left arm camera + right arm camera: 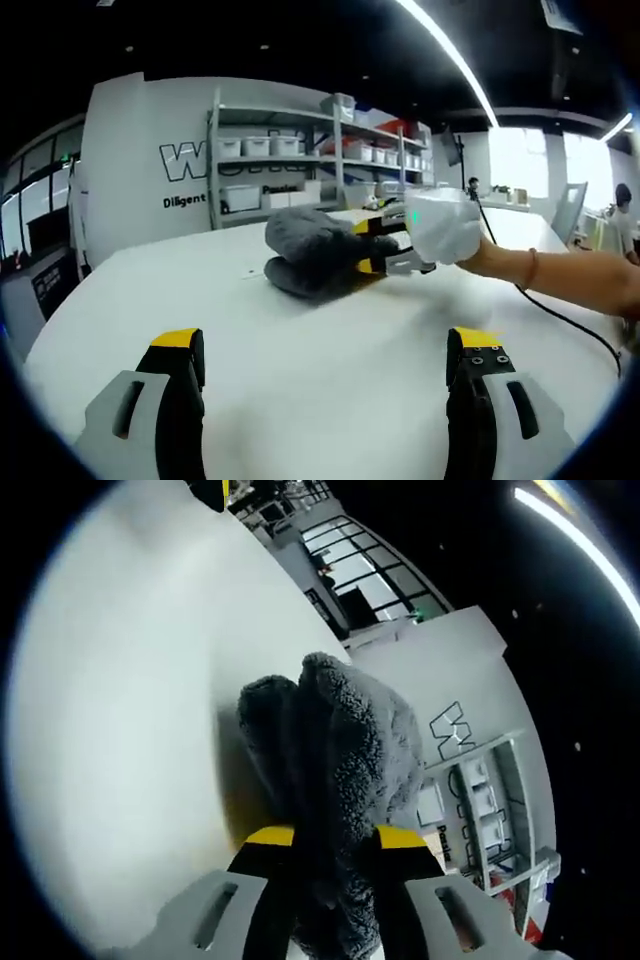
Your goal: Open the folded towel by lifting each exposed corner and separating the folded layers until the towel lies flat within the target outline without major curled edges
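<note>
left tool (325, 365) agape, right tool (335, 842) clamped

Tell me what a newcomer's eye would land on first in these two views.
The dark grey towel stands out first, bunched and lifted off the white table, pinched between the right claw's yellow-tipped jaws. In the left gripper view that same claw reaches in from the right, while the left claw hangs open over bare table, short of the towel.

White table (330, 350), perhaps bin-stocked shelving (300, 165)

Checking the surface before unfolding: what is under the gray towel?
The towel rests on the white table. The right claw pinches its edge; anything beneath is covered.
</note>
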Action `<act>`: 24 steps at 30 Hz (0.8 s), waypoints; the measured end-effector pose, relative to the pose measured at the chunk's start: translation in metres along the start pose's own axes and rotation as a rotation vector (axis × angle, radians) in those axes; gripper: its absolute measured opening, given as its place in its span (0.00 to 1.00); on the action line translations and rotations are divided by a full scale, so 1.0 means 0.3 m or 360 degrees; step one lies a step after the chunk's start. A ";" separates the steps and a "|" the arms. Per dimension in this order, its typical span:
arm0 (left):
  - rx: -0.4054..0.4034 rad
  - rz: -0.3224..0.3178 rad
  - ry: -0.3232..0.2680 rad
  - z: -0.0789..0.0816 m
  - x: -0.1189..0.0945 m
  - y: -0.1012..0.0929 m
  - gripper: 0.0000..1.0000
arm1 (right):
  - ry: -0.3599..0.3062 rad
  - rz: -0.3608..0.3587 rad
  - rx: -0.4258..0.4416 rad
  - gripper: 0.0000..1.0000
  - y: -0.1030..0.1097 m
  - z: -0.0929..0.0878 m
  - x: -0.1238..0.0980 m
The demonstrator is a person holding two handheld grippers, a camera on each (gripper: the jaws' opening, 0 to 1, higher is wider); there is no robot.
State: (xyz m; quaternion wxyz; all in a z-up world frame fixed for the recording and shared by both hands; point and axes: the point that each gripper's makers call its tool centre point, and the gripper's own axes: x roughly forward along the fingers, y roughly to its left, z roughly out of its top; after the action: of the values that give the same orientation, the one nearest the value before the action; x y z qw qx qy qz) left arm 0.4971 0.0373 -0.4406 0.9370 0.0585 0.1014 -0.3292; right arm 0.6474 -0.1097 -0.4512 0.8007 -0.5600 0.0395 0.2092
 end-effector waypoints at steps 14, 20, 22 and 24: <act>0.0059 -0.0029 -0.0013 0.015 -0.002 -0.022 0.99 | -0.0041 0.0097 0.0042 0.24 0.041 0.007 -0.149; 0.0056 -0.0069 0.0002 0.007 0.002 -0.034 0.99 | -0.0041 0.0139 0.0062 0.24 0.067 0.018 -0.228; 0.0067 -0.0096 0.0001 0.009 0.000 -0.042 0.99 | -0.0046 0.0149 0.0056 0.24 0.075 0.021 -0.238; 0.0074 -0.0109 -0.0012 0.014 -0.003 -0.046 0.99 | -0.0048 0.0154 0.0052 0.24 0.083 0.021 -0.246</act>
State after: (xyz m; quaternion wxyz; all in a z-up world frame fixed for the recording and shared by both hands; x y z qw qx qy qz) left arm 0.4884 0.0266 -0.4369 0.9239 0.0755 0.0920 -0.3635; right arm 0.5697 -0.1183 -0.4487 0.7991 -0.5412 0.0579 0.2553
